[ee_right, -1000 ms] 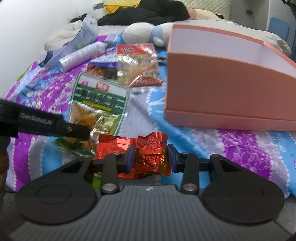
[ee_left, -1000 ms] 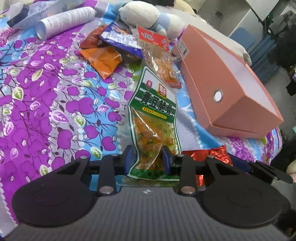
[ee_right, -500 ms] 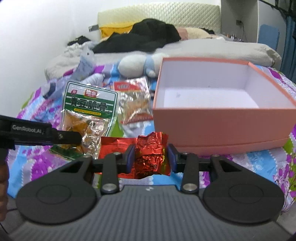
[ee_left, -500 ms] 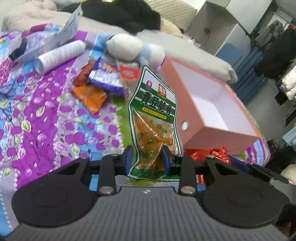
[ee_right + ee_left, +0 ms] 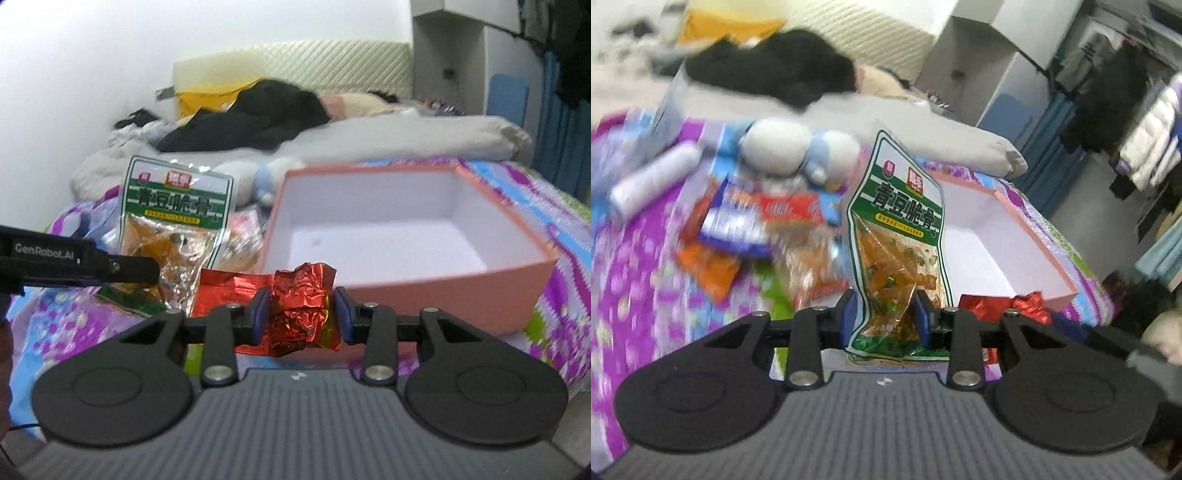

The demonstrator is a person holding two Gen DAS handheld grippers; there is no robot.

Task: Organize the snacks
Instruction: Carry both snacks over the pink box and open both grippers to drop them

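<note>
Left wrist view: your left gripper (image 5: pixel 884 314) is clamped on the bottom of the green snack packet (image 5: pixel 899 236), which stands upright at frame centre, in front of the open pink box (image 5: pixel 1039 254) at right. Other snack packs (image 5: pixel 738 229) lie blurred on the purple bedspread (image 5: pixel 639 280) at left. Right wrist view: your right gripper (image 5: pixel 301 317) pinches the crumpled red foil packet (image 5: pixel 301 302) at lower centre, with the box behind it at right

You face a bed (image 5: pixel 554 206) in purple floral sheets, cream quilted headboard (image 5: pixel 295 62) against a white wall (image 5: pixel 110 55), white cabinet (image 5: pixel 979 55) beside it
</note>
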